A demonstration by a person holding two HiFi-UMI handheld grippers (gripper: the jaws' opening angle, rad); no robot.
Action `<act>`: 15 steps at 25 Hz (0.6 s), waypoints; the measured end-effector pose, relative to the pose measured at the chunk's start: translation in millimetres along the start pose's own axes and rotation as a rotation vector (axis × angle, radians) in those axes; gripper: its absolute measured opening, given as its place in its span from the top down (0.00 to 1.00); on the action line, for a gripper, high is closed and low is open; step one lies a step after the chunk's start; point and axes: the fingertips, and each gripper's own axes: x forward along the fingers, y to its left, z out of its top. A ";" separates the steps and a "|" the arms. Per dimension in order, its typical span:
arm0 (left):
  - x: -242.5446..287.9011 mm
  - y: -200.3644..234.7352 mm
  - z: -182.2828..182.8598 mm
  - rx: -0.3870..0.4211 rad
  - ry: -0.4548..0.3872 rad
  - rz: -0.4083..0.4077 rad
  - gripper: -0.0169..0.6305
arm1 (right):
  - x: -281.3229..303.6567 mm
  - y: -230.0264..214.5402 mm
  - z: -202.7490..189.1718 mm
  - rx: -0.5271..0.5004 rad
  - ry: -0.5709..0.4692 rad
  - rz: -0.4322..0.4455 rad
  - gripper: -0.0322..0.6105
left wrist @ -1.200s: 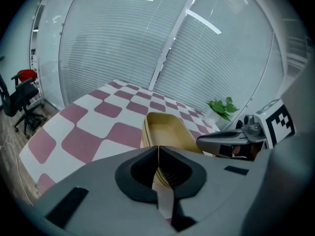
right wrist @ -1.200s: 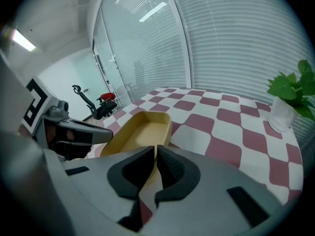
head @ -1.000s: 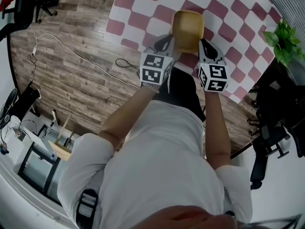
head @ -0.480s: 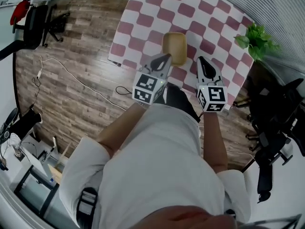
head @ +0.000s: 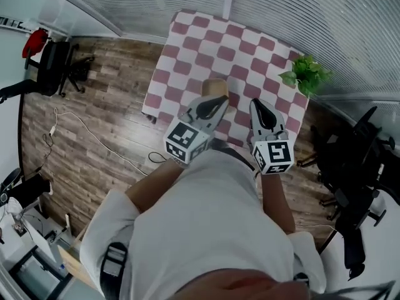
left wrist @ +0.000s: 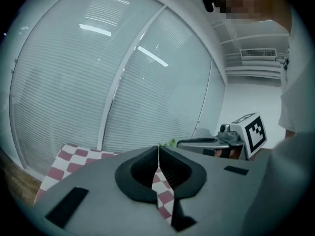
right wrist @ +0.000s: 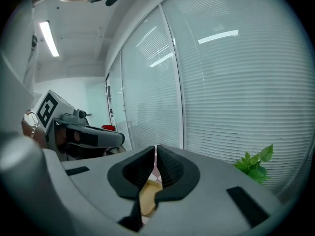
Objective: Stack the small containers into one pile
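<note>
Backed up off tan square plastic container (head: 214, 87), now lying on pink-and-white checked table (head: 250, 49) ahead and below, seemingly closer to left gripper (head: 219, 100) than right gripper (head: 255, 104), both clamped shut on nothing.

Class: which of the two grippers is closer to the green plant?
The right gripper, on the green plant's side; the left gripper overlaps the tan container.

one checkered table (head: 250, 49). one tan container (head: 214, 87) on it, stack count unclear. one potted plant (head: 304, 75) at table's right edge. two grippers at table's near edge: left gripper (head: 220, 100), right gripper (head: 255, 104). one black chair (head: 59, 64) left of table.
</note>
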 end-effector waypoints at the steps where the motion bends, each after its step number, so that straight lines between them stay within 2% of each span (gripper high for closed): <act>1: -3.3 -7.0 7.7 0.003 -0.012 -0.010 0.92 | -6.2 0.8 6.2 0.003 -0.008 0.004 0.89; 9: -11.0 -46.0 52.7 0.062 -0.083 -0.077 0.92 | -41.0 13.0 60.9 0.013 -0.096 0.035 0.89; 15: -13.9 -65.6 80.2 0.086 -0.129 -0.116 0.92 | -57.5 14.6 84.3 0.014 -0.141 0.040 0.89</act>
